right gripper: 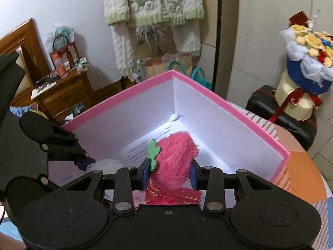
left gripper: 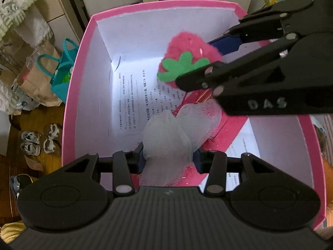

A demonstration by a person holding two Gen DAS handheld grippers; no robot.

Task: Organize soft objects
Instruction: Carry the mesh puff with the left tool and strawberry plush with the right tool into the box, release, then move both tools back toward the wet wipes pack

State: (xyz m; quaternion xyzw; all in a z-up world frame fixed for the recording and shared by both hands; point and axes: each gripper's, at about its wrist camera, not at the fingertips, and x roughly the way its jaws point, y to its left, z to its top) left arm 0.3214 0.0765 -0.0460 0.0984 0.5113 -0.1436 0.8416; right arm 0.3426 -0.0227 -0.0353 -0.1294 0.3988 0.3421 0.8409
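A pink box (left gripper: 71,112) with white inner walls holds printed papers and a red card. My left gripper (left gripper: 168,158) is shut on a white mesh bath puff (left gripper: 177,133) and holds it inside the box above the papers. My right gripper (right gripper: 169,174) is shut on a fluffy pink strawberry plush (right gripper: 177,156) with a green felt leaf, also inside the box (right gripper: 239,112). In the left wrist view the right gripper (left gripper: 210,60) reaches in from the right with the strawberry (left gripper: 187,50) above the puff. The left gripper (right gripper: 83,162) shows at the left of the right wrist view.
Printed sheets (left gripper: 133,95) and a red card (left gripper: 224,129) line the box floor. Paper and teal bags (left gripper: 58,77) and shoes (left gripper: 39,141) are on the floor at left. A wooden nightstand (right gripper: 62,98), a hanging sweater (right gripper: 154,6) and a flower bouquet (right gripper: 306,62) stand beyond the box.
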